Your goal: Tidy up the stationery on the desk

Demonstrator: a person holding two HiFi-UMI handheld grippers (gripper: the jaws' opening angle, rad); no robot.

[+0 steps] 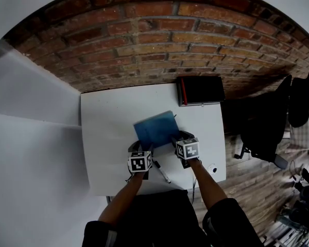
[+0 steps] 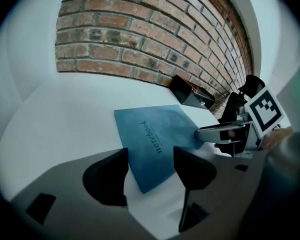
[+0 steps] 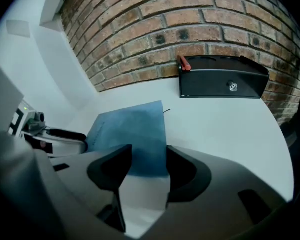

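A thin blue notebook (image 2: pixel 155 136) lies flat, "notebook" printed across its cover.

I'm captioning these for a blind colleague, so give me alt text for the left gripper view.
A blue notebook lies on a white desk, its near corner showing between the open jaws of the left gripper. The right gripper reaches in at the notebook's right edge, and a black box sits behind against a brick wall.
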